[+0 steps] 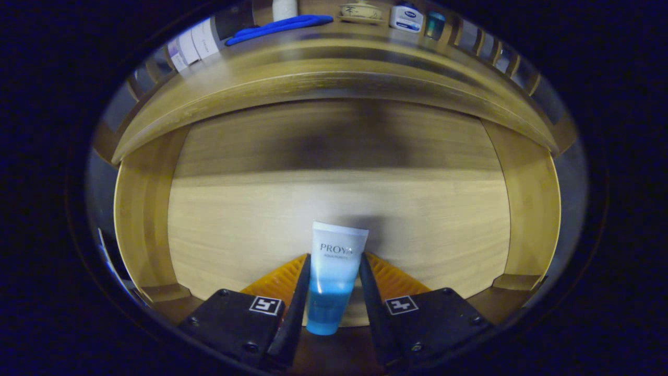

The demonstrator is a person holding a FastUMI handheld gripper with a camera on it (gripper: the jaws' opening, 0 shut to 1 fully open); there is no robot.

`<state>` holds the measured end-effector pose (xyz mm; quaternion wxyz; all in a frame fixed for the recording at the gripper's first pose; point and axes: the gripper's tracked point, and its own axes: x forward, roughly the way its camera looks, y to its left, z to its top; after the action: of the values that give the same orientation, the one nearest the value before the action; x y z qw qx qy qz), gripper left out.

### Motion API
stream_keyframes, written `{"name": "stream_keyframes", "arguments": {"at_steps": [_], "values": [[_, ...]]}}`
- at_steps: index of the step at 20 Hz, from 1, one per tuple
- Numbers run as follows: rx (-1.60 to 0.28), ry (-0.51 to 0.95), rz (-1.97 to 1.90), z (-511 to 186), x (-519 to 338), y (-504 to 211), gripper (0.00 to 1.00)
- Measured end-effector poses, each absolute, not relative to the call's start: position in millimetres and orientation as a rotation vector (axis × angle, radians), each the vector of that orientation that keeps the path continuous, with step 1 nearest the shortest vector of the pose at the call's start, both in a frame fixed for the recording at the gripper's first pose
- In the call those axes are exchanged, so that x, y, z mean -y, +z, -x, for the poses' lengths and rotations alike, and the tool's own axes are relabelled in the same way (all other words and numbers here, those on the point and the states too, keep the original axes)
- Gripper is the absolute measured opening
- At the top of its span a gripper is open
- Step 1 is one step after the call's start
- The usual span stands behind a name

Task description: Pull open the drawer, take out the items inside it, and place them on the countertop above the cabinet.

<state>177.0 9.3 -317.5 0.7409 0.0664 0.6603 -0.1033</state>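
A white-to-blue cosmetic tube (pixel 334 274) stands between my two fingers, and my gripper (pixel 334 261) is shut on it, both pads pressing its sides. Its white crimped end points away from me and its blue cap end lies toward me. Below and beyond it lies the open wooden drawer (pixel 261 230), its pale floor bare around the tube. The countertop (pixel 334 49) arches above the drawer's far end. On it lie a blue item (pixel 282 26), a small white jar with a blue lid (pixel 406 18) and a teal bottle (pixel 434 25).
The drawer's side walls (pixel 135 219) rise left and right of my fingers. A white box (pixel 194 43) lies at the countertop's left end, a ceramic lidded bowl (pixel 361 11) near its middle, and a white cylinder (pixel 285 8) beside the blue item. Wooden railing slats (pixel 493 49) border the countertop.
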Motion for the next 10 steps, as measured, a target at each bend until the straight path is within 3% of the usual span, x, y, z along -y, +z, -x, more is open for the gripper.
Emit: {"name": "stream_keyframes", "arguments": {"at_steps": [10], "values": [[-1.308, -0.188, -0.137, -173, 18, -270, 0.5]]}}
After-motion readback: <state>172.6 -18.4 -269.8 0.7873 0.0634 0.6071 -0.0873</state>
